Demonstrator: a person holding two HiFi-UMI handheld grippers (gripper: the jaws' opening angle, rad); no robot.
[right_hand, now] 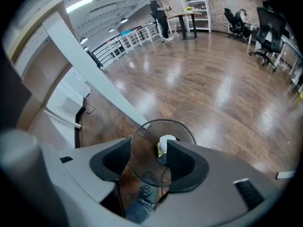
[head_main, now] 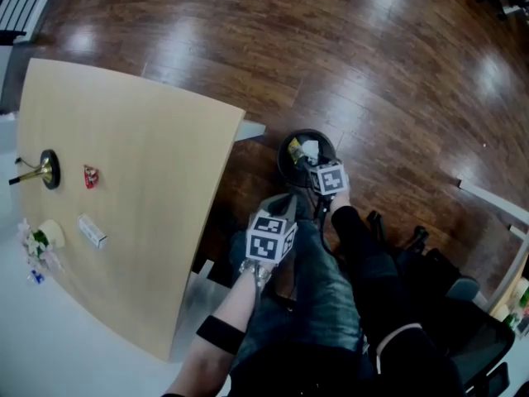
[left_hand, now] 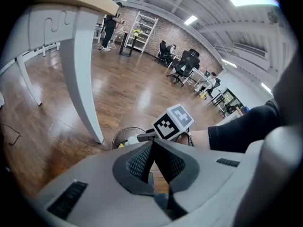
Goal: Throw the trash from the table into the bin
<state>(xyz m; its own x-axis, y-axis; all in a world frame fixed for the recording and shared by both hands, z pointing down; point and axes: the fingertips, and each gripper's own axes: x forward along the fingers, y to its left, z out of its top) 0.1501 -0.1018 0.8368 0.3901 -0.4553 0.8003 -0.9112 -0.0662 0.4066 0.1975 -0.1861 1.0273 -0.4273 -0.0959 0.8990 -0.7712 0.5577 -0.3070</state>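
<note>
A white and yellow scrap (right_hand: 166, 141) lies inside the wire bin (right_hand: 163, 121) on the floor, just beside the counter (head_main: 149, 222) corner. The right hand-held gripper (right_hand: 147, 145) hangs over the rim with its jaws apart and nothing between the pads, so the drop looks done. It should lift straight up with the jaws kept wide, clear of the wire rim. The left hand-held gripper (left_hand: 152, 144) has its tips together and no thing that I can make out in them. A red wrapper (head_main: 91, 176), a white packet (head_main: 92, 231) and a crumpled wad (head_main: 39, 241) are on the counter, well apart from the bin, likely next. The counter leg (left_hand: 83, 79) and the person's knees (head_main: 331, 271) crowd the path back.
</note>
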